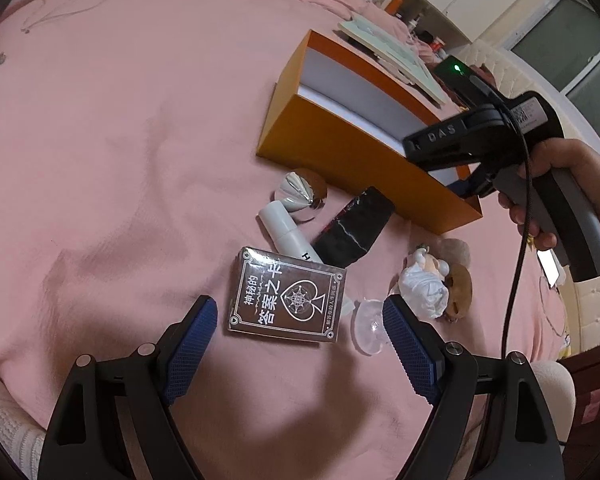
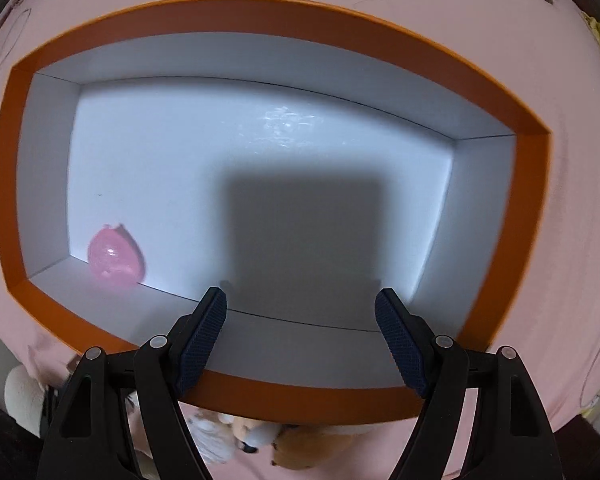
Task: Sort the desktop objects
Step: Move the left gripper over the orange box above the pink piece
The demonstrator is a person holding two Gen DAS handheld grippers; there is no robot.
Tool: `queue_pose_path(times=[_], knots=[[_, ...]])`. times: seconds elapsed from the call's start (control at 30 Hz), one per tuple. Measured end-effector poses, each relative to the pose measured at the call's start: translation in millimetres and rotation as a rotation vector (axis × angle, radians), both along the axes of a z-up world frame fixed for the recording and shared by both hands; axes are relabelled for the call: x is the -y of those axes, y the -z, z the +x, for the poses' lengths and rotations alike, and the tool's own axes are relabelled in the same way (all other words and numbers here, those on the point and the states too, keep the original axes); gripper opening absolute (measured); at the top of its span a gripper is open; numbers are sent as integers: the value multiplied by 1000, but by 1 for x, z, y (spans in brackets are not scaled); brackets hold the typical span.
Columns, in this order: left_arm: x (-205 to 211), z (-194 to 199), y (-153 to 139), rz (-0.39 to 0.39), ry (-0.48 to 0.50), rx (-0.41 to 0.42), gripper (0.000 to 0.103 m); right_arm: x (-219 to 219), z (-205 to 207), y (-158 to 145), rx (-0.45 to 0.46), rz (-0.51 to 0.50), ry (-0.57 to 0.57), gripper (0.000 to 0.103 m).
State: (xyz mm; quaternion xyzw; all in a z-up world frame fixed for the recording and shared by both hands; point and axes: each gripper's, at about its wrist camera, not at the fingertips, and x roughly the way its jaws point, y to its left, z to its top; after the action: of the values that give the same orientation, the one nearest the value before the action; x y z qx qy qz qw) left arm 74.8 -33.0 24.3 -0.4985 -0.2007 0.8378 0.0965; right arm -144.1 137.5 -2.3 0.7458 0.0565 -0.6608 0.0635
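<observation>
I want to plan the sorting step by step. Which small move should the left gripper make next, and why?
Probably lower the left gripper onto the card box. Its jaws are open and empty, and the box lies just ahead of them on the pink sheet. The orange box holds only a pink ball, so room remains.

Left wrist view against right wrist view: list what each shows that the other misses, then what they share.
Only the left wrist view shows the card box, white tube, black pouch, silver cone, clear suction cup, the open left gripper, and the hand holding the other gripper's handle.

Only the right wrist view shows the box's white floor with one pink round object in a corner, and the open, empty right gripper above it.

Both show the orange box, the pink bedding, and the small doll figure.
</observation>
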Motion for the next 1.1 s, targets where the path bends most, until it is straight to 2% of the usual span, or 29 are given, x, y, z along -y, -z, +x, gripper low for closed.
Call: queue_pose_path(times=[0.37, 0.47, 0.63, 0.7, 0.77, 0.87, 0.9, 1.0, 1.03, 1.1], knots=[[-7, -3, -1, -14, 10, 2, 84, 5, 3, 1, -44, -9, 3, 79], [-5, -2, -1, -7, 13, 2, 84, 11, 2, 0, -48, -82, 23, 79], [5, -3, -9, 59, 17, -10, 84, 23, 9, -26, -216, -139, 23, 79], [10, -7, -18, 87, 41, -19, 84, 15, 23, -45, -296, -201, 52, 79], [15, -18, -35, 100, 66, -34, 84, 6, 35, -49, -304, -240, 70, 79], [15, -55, -67, -23, 121, -51, 84, -8, 39, -37, -278, -220, 112, 79], [14, -75, -78, -29, 147, -40, 84, -13, 39, -31, -266, -208, 127, 79], [6, -132, -90, 86, 237, 89, 83, -30, 27, -30, -253, -213, 158, 79], [-2, -151, -89, 104, 258, 139, 78, -38, 26, -38, -282, -251, 180, 79], [-20, -176, -83, 21, 289, 201, 66, -56, 32, -54, -353, -299, 225, 79]])
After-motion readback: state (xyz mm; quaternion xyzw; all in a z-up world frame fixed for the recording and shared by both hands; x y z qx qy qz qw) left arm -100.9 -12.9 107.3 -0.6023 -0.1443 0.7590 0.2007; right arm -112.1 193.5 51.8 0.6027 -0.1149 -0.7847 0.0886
